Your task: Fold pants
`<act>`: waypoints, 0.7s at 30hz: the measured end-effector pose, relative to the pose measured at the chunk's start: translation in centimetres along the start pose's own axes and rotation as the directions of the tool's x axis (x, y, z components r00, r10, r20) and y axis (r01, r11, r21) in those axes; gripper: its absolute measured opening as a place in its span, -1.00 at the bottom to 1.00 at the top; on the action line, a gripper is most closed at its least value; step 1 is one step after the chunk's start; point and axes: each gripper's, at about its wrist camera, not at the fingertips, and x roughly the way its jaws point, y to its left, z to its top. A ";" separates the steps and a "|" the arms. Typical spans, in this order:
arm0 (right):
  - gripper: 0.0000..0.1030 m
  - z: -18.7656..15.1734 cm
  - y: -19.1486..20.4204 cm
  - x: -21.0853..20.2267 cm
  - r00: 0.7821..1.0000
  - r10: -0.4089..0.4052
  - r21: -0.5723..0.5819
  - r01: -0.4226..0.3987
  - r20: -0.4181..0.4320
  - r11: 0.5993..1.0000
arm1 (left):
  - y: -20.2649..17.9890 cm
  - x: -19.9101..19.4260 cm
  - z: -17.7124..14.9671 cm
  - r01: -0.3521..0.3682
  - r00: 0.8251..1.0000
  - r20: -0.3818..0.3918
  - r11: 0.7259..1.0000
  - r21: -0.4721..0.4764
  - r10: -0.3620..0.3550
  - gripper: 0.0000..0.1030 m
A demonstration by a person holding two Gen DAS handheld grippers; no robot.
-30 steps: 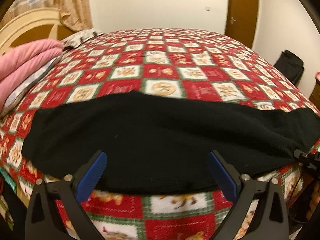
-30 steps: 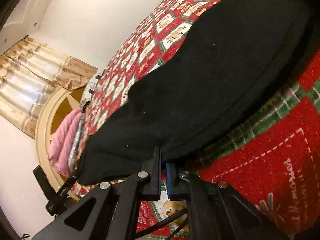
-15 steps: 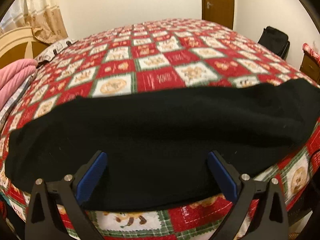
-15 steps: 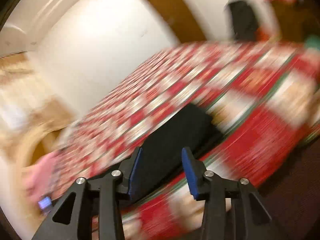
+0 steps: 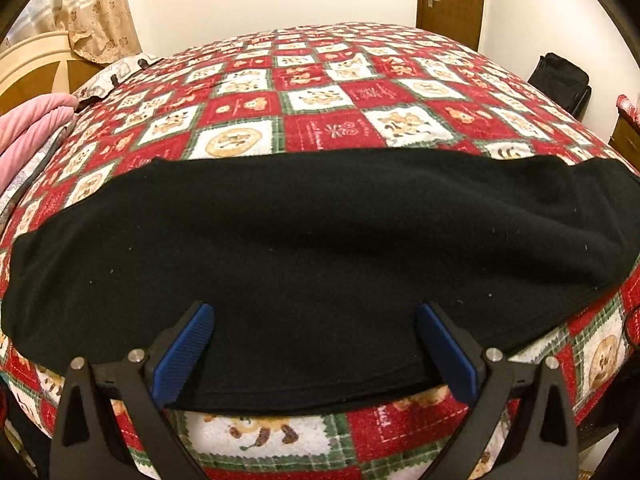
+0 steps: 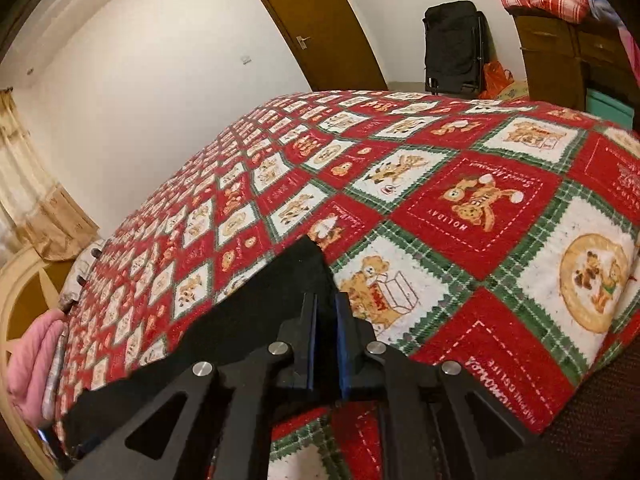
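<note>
Black pants (image 5: 320, 248) lie across the near edge of a bed covered by a red, white and green patchwork quilt (image 5: 332, 92). They form one long flat band running left to right, apparently with one leg already laid over the other, so the lengthwise fold looks done. Folding the band end to end appears to remain. The left gripper (image 5: 316, 344) hovers over the middle of the near hem, its blue-padded jaws spread wide and holding nothing. The right gripper (image 6: 325, 332) sits at the pants' right end, jaws nearly closed with a narrow gap. Black cloth lies right at its tips; whether it is pinched cannot be told.
</note>
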 end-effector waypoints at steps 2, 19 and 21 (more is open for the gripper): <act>-0.83 -0.1 0.1 -0.6 1.000 0.019 0.002 -0.019 -0.002 1.000 | 0.0 0.0 0.0 0.002 1.000 0.000 1.000 0.003 -0.002 1.00; -0.76 0.2 -3.7 -6.0 0.975 -0.008 0.187 -0.035 0.222 0.982 | 2.6 -3.5 1.1 -0.015 0.990 0.137 0.999 -0.048 0.021 1.00; -0.76 0.4 -1.0 -6.1 0.973 -0.019 0.055 0.007 0.228 0.998 | 3.1 -4.1 1.6 -0.019 0.984 0.177 0.997 -0.069 0.031 1.00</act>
